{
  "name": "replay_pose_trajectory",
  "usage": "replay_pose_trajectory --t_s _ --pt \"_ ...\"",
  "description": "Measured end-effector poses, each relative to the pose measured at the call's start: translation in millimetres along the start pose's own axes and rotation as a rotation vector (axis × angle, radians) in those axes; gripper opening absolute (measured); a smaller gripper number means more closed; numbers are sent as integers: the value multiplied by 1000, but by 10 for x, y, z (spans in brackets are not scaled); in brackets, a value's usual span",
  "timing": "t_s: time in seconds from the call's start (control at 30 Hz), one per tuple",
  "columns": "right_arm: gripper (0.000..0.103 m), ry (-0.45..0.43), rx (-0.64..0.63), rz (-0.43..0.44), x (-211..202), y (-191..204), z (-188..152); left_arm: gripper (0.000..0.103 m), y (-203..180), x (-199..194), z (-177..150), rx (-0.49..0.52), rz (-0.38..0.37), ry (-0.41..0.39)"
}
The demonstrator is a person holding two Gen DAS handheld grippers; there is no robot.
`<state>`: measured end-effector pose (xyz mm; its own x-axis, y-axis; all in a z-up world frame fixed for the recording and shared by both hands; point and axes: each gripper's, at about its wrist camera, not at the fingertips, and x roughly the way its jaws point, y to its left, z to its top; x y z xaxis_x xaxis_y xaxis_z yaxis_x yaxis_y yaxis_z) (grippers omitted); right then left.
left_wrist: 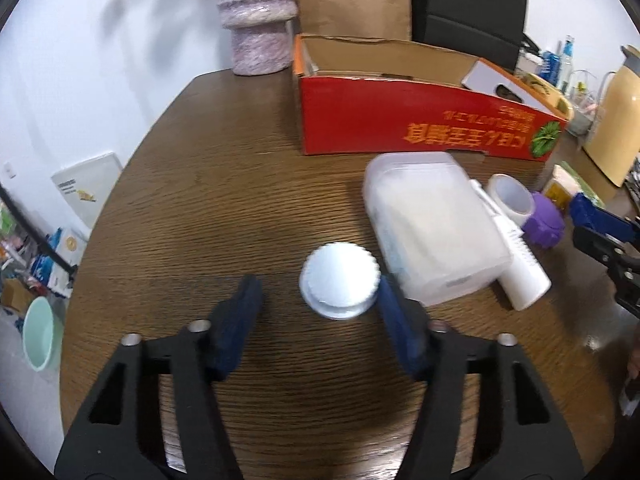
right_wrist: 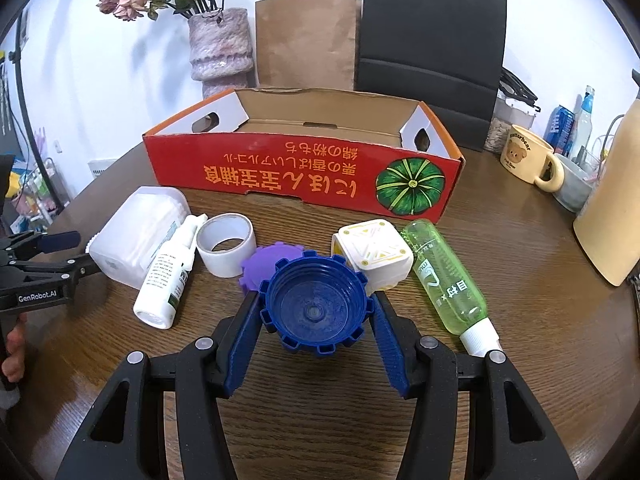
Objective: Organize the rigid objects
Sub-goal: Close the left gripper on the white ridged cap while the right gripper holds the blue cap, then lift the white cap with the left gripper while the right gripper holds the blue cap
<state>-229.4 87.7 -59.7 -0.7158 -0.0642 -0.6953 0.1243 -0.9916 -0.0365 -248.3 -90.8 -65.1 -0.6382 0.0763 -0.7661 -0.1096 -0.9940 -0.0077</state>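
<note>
A white ridged cap (left_wrist: 339, 280) lies on the brown table (left_wrist: 200, 208) between the fingers of my left gripper (left_wrist: 318, 282). The right finger touches its side, the left finger stands apart from it, so this gripper is open. My right gripper (right_wrist: 316, 300) is shut on a blue toothed cap (right_wrist: 314, 312), hollow side up, just over the table. Behind stands the open red cardboard box (right_wrist: 304, 168), also seen as the red box (left_wrist: 420, 120) in the left wrist view.
In a row before the box lie a white plastic container (right_wrist: 136, 236), a white spray bottle (right_wrist: 168, 272), a tape roll (right_wrist: 226, 244), a purple cap (right_wrist: 256, 266), a white-yellow cube (right_wrist: 374, 252) and a green bottle (right_wrist: 448, 276). A vase (right_wrist: 220, 48), paper bags and a mug (right_wrist: 528, 156) stand behind.
</note>
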Motion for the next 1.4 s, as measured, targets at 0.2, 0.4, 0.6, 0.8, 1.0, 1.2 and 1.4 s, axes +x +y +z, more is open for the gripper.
replay_pose_trajectory --t_s 0.2,0.4,0.6,0.8,1.0,1.2,1.4 --pt "59 -7 -7 -5 -11 15 -3 34 -54 -29 5 13 -14 -18" --pt "59 -10 -7 -2 -21 10 -4 34 -2 -48 2 -15 11 -30" --pt "59 -18 -10 0 -29 16 -2 32 13 -143 -8 -37 70 -79" --pt "59 -33 -19 7 -60 36 4 32 -15 -210 -35 -52 112 -98" --pt "59 -49 -21 15 -105 36 5 32 -35 -280 -56 -76 128 -121" --pt "59 -73 -23 19 -165 30 17 32 -36 -375 -74 -107 141 -153" --pt "59 -82 -19 14 -203 0 36 32 -73 -441 -74 -119 148 -174"
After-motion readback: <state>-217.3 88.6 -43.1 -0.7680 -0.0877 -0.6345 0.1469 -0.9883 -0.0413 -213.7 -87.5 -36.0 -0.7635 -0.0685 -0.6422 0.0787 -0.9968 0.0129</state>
